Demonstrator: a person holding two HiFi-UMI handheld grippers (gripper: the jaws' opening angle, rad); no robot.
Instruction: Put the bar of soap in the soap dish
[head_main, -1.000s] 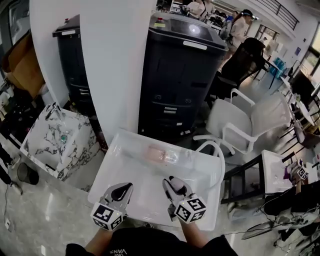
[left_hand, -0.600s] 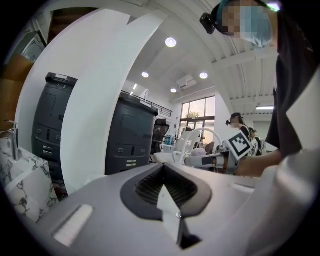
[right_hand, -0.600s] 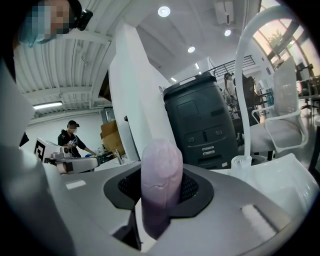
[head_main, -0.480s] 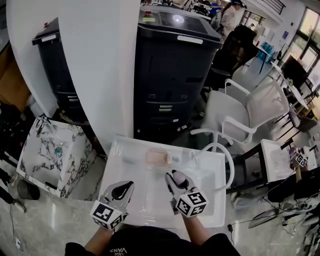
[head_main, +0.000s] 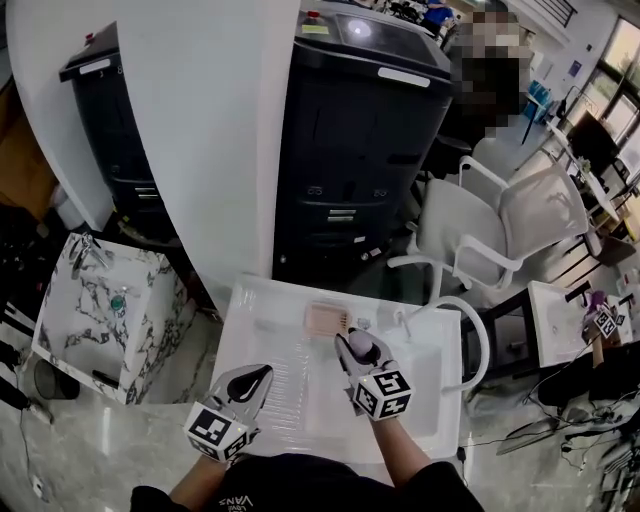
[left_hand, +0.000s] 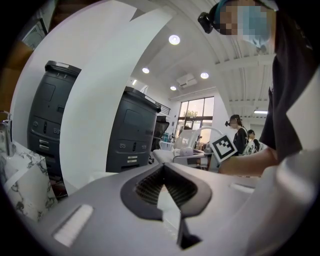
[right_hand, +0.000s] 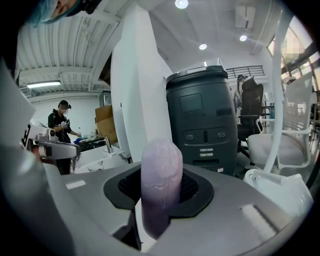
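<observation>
The right gripper's (right_hand: 161, 200) fingers are clamped on a pale lilac, rounded bar of soap (right_hand: 161, 175), which stands upright between the dark ribbed pads and rises well above them. In the head view this right gripper (head_main: 357, 345) holds the bar of soap (head_main: 358, 342) just beside the peach-pink, slatted rectangular soap dish (head_main: 325, 320), off the dish's near right corner. The soap is not over the dish, and I cannot tell whether it touches it.

The left gripper's (left_hand: 167, 187) fingers are drawn together at their tips with nothing between them. In the head view the left gripper (head_main: 252, 380) hovers well to the near left of the soap dish, above the ribbed part of the surface.

The soap dish lies on a glossy white table (head_main: 255, 320), close to its far edge. A curved white tube (head_main: 478, 330) arches up to the right of the dish.

Beyond the dish stands a tall dark grey machine cabinet (head_main: 360, 160), with a broad white pillar (head_main: 190, 120) to its left. A white swivel chair (head_main: 520, 225) is far to the dish's right. A white marble-patterned basin (head_main: 100, 300) sits off to its left, well apart.
</observation>
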